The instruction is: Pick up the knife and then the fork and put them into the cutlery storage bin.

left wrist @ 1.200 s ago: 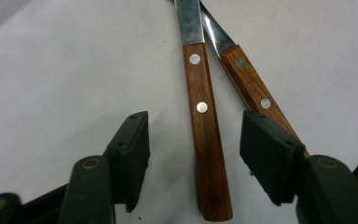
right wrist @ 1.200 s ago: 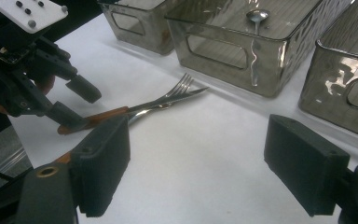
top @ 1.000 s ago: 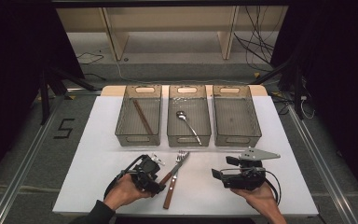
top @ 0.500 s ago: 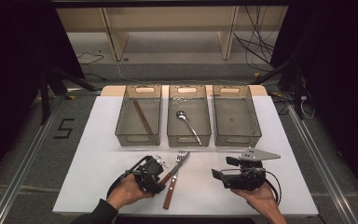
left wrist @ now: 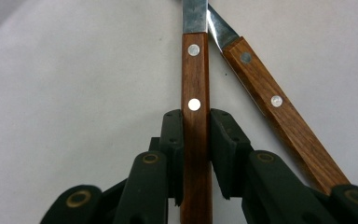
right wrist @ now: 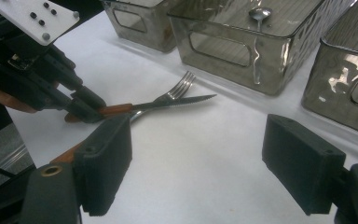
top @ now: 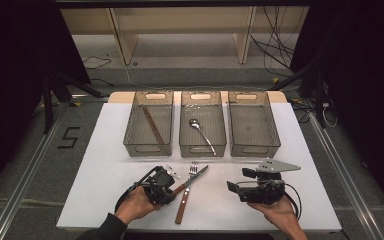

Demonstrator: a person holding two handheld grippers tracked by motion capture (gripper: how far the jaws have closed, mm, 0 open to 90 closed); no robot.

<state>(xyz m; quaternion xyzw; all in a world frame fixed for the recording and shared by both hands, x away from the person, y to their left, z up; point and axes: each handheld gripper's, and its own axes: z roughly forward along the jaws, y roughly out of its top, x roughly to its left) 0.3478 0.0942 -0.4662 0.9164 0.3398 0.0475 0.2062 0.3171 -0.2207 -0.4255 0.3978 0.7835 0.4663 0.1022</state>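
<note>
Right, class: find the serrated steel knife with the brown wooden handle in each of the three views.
High view: the knife lies lower middle, slanting up-right from the left gripper.
Left gripper view: centre, handle between the jaws.
Right gripper view: left of centre, blade pointing right.
Shared landmark: the wooden-handled fork crossing it.

bins: three (top: 255, 145) | spoon (top: 202, 134): middle bin | stick (top: 152, 125): left bin | fork (top: 193, 170)

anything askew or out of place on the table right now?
Only the crossed cutlery: the knife lies over the fork on the white table, outside the bins. The left gripper has just closed on the knife's wooden handle. Nothing spilled or damaged.
</note>
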